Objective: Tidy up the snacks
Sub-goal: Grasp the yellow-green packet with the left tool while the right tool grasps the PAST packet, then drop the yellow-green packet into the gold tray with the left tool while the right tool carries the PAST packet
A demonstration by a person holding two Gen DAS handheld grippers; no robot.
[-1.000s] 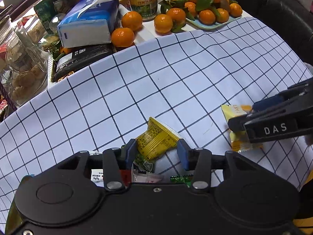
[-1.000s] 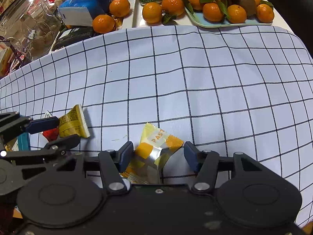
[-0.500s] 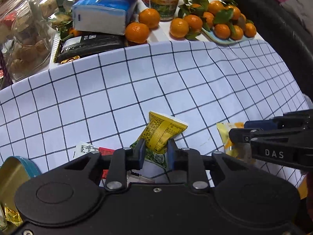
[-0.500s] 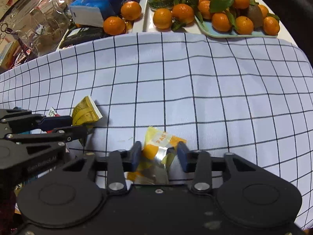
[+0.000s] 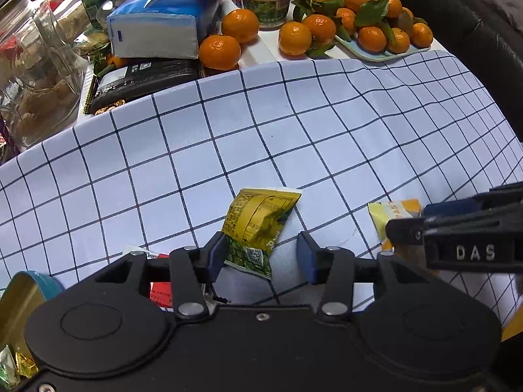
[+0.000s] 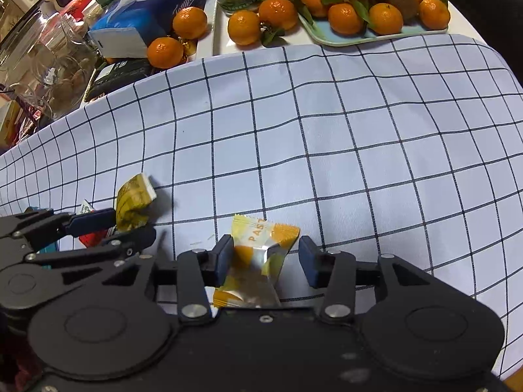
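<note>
A yellow-green snack packet lies on the checked cloth between the fingers of my left gripper. Those jaws are opening: the left pad still brushes the packet, the right pad stands clear of it. A yellow-orange sweet wrapper lies between the fingers of my right gripper, whose jaws are also opening, with a gap at the right pad. In the right wrist view the left gripper sits at the far left by the yellow-green packet. The left wrist view has the right gripper over the wrapper.
A blue tin with gold sweets sits at the lower left beside a red-white packet. Behind the cloth stand a tissue pack, loose tangerines, a tangerine tray, glass jars and a black box.
Both grippers pinched their packets half a second ago and have since widened. The yellow-green packet has turned slightly and both packets rest on the cloth.
</note>
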